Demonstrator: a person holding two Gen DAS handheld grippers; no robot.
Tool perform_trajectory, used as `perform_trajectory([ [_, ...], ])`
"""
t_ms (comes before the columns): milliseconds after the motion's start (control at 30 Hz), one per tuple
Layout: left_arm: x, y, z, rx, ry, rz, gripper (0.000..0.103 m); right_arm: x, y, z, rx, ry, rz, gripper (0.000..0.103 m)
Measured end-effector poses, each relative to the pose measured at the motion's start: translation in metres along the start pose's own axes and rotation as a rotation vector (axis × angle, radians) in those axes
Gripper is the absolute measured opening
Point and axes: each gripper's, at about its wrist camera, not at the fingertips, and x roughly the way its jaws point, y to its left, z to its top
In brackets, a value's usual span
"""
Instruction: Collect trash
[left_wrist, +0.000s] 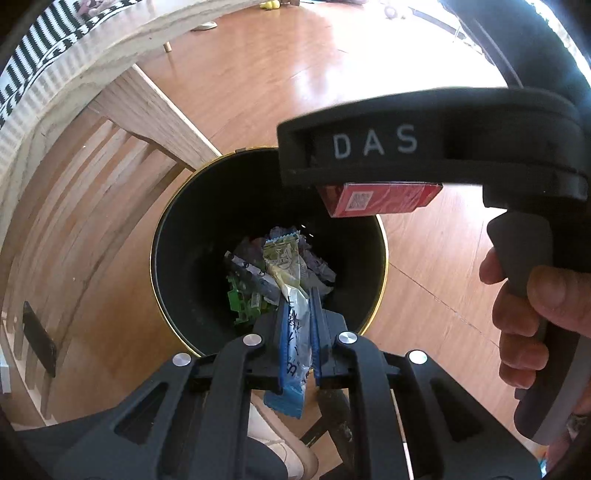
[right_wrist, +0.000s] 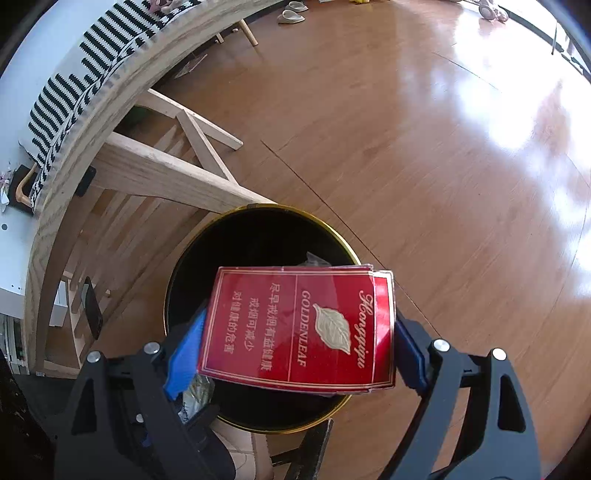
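Gripping one wrapper (left_wrist: 295, 343), one red box (right_wrist: 299, 328).

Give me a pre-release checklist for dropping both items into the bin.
1. Left gripper shut on the blue wrapper: ok.
2. Right gripper clamped on the red box: ok.
3. Wrapper over the bin opening: ok.
4. Box over the bin opening: ok.
5. Room left in the bin for both: ok, trash lies low.
6. Box clear of the rim when it falls: cannot tell.
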Motion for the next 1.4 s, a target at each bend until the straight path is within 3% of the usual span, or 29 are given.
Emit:
perform_trajectory([
  [233, 0.002, -0.001, 0.001, 0.001, 0.004, -0.008, 0.009, 0.0, -0.001, 0.002, 0.012, -0.001, 0.006, 0.085],
  [300, 0.007, -0.003, 0.001, 0.002, 0.022, 0.003, 0.017, 0.0, -0.003, 0.003, 0.022, 0.006, 0.009, 0.088],
  [333, 0.008, -0.003, 0.001, 0.002, 0.024, 0.002, 0.046, 0.002, -0.004, 0.004, 0.03, 0.019, 0.005, 0.093],
  [367, 0.008, -0.004, 0.0, -0.001, 0.014, 0.002, 0.084, 0.003, -0.005, 0.006, 0.034, 0.028, -0.002, 0.096],
  [433, 0.002, -0.001, -0.001, -0.019, -0.041, 0.058, 0.095, 0.005, -0.007, 0.01, 0.032, 0.053, -0.053, 0.096],
  [533, 0.0, 0.002, 0.0, -0.044, -0.04, 0.015, 0.097, 0.006, -0.012, 0.013, 0.047, 0.074, -0.069, 0.096],
  [700, -0.007, 0.001, -0.001, -0.039, -0.044, 0.019, 0.097, -0.025, -0.015, 0.021, 0.051, -0.028, -0.039, 0.096],
  [800, -0.035, 0.0, 0.006, -0.04, -0.112, 0.015, 0.097, -0.063, -0.008, 0.033, 0.011, -0.148, -0.092, 0.096],
  [967, -0.097, 0.018, 0.031, -0.082, -0.246, 0.015, 0.097, -0.124, 0.015, 0.057, -0.037, -0.292, -0.1, 0.096],
  [1033, -0.122, 0.037, 0.043, -0.102, -0.283, 0.041, 0.097, -0.141, 0.03, 0.069, -0.059, -0.326, -0.086, 0.096],
  [1167, -0.181, 0.106, 0.06, -0.246, -0.379, 0.083, 0.097, -0.163, 0.081, 0.094, -0.132, -0.381, -0.056, 0.096],
  [1400, -0.229, 0.23, 0.055, -0.456, -0.42, 0.228, 0.097, -0.152, 0.217, 0.118, -0.308, -0.41, -0.012, 0.096],
])
